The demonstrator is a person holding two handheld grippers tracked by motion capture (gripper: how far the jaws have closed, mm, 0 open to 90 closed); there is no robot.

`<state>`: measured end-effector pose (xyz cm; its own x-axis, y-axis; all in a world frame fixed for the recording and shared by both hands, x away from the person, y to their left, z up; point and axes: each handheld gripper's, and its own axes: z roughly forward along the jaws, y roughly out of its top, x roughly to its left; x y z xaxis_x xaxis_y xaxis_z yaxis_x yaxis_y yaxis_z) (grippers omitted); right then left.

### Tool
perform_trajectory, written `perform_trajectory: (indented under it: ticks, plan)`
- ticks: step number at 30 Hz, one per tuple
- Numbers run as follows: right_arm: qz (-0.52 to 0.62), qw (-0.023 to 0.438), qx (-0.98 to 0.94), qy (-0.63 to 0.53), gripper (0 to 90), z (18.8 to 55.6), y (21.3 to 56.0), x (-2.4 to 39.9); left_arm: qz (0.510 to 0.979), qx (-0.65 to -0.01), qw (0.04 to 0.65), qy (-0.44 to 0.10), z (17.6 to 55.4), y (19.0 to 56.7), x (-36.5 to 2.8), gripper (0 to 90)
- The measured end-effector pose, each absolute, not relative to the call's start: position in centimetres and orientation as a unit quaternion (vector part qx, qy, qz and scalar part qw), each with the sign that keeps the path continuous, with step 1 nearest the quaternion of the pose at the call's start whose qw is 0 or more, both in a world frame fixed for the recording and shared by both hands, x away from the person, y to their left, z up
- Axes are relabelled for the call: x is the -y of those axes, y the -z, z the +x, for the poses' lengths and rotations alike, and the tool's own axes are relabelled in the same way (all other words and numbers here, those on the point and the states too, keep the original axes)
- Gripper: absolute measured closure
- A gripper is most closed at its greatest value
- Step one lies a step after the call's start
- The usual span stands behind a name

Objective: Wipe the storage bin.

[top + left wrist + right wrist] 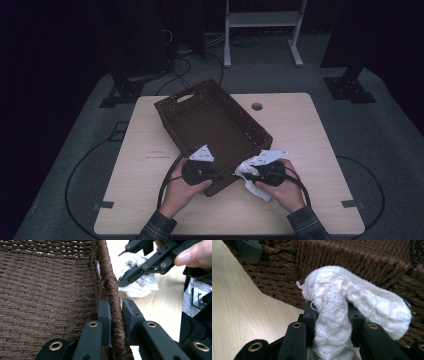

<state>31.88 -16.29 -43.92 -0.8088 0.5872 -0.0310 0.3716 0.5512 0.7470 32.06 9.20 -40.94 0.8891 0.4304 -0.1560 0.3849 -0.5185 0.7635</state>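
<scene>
While bracing the brown woven rectangular basket (pixel 212 131), we are holding a cloth.
Our left gripper (pixel 115 312) is clamping its near rim; our right gripper (pixel 331 312) is pinching the white knitted cloth (pixel 352 305) beside it.

A woven basket (pixel 212 130) sits on the table (pixel 300 130), turned at an angle, its near corner by the near edge. A knitted cloth (pixel 248 172) lies just right of that corner. A hole (pixel 257 106) lies right of the basket's far end.
</scene>
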Motion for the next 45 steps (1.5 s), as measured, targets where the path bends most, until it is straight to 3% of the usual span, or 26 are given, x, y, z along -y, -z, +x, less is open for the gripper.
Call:
perform_trajectory:
  ticks: [22, 45]
  plan:
    - [0.283, 0.116, -0.897, -0.320, 67.2, 32.5, 47.7, 15.0, 0.871, -0.235, 0.432, -0.027, 32.0, 41.0, -9.2, 77.0]
    - [0.262, 0.141, -0.872, -0.389, 67.5, 30.7, 42.6, 15.8, 0.871, -0.237, 0.431, -0.025, 32.0, 41.0, -9.2, 76.8]
